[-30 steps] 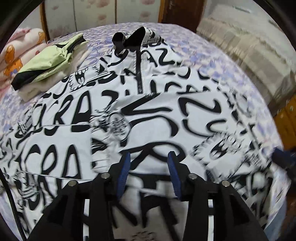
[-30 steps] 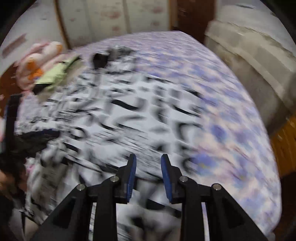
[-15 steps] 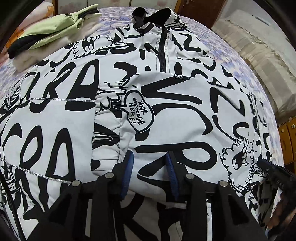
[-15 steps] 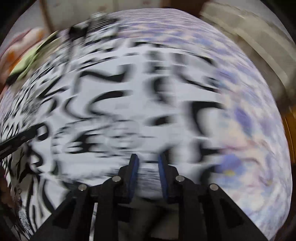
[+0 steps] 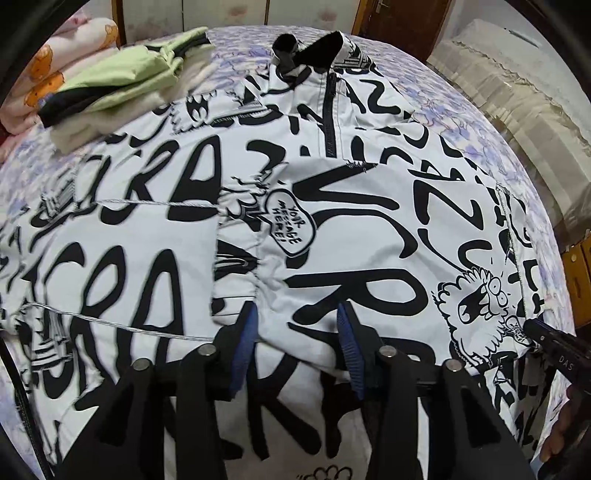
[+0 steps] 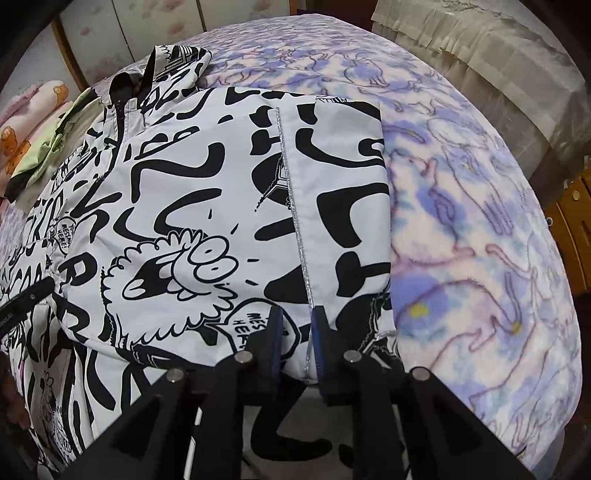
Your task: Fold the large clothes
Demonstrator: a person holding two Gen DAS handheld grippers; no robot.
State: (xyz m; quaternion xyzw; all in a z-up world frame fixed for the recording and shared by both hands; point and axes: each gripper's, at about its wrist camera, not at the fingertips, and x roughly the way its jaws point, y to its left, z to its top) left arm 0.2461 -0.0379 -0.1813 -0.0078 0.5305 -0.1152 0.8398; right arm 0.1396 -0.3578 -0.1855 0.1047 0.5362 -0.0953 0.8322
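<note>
A white jacket (image 5: 332,221) printed with black graffiti letters lies spread on the bed, its black collar (image 5: 314,44) at the far end and one part folded over its front. My left gripper (image 5: 295,332) points down at the near edge of that folded part. Its jaws are opening, with a fold of the cloth lying loosely between them. In the right wrist view my right gripper (image 6: 297,325) sits over the jacket (image 6: 184,184) near its right edge. Its jaws are opening too, astride a silver seam (image 6: 295,206), and the pads do not press the cloth.
The bed wears a purple flowered blanket (image 6: 480,221). A folded green and black garment (image 5: 122,81) rests on a pile at the far left, beside a pink bear-print quilt (image 5: 55,66). Beige covered furniture (image 5: 517,92) stands to the right, a wooden door (image 5: 399,22) behind.
Both grippers have come down closer to the jacket. The right view was blurred with motion and is now steady. The right jaws narrowed and then widened again; the left jaws stand wider.
</note>
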